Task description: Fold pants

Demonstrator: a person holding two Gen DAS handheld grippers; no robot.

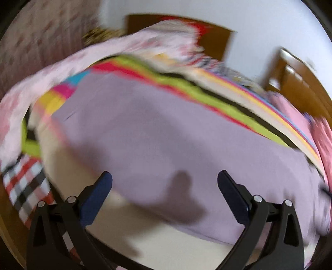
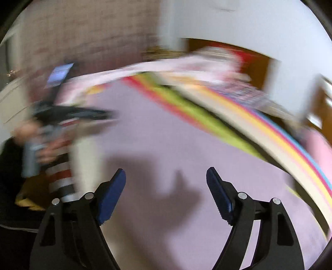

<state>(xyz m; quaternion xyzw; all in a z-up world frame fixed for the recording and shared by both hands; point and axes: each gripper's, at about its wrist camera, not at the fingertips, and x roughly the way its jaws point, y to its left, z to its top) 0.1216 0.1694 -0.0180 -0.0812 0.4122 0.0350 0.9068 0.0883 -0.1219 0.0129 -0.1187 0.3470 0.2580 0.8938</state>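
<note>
Blue-padded fingers of my left gripper fill the bottom of the left wrist view, spread wide with nothing between them. My right gripper stands the same way in its own view, jaws apart and empty above the cloth.

Both hang over the lilac pants, which lie flat across the bed and take up most of each frame. I see them again from the right wrist, smooth, with the grippers' dark shadows thrown on them. Everything is smeared by blur, so I cannot make out seams or a waistband.

Under the pants near my left gripper is a pale cream sheet. Along the far edge of the pants runs a striped blanket in lime, red, yellow and blue bands, and beyond it a heap of pink patterned bedding. A checked cloth in red, black and white hangs at the left edge of the bed.

From the right wrist view I can see a hand in a dark sleeve holding the other gripper's handle, and a small lit screen behind it. Around the bed there is a brown wooden headboard, wooden furniture to the right, a white wall and a pinkish patterned wall or curtain.
</note>
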